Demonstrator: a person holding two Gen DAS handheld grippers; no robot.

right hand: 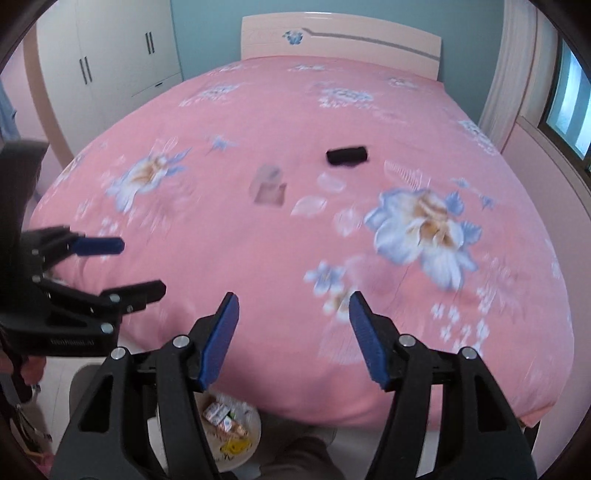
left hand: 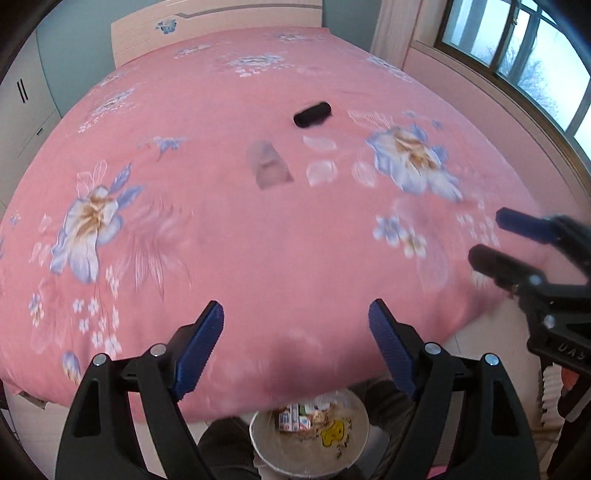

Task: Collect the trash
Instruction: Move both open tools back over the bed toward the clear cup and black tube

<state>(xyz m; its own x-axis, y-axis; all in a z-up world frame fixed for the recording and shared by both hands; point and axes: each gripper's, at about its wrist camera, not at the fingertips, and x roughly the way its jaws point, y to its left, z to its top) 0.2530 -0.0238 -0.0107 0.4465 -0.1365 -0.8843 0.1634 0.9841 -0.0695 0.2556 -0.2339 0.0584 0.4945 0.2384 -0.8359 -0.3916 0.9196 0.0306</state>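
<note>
Pink floral bedspread (left hand: 240,240), pale headboard (right hand: 340,40), white wardrobe (right hand: 110,55), window (left hand: 524,48), curtain (left hand: 391,33)

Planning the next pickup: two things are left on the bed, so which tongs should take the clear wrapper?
Left, marginally. The clear wrapper lies centred ahead of the left tongs, which are open and empty; from the right tongs it lies off to the left, and the black roll is nearer their line.

Pink bed (left hand: 258,240) — black roll (left hand: 312,113), clear wrapper (left hand: 269,168)
</note>
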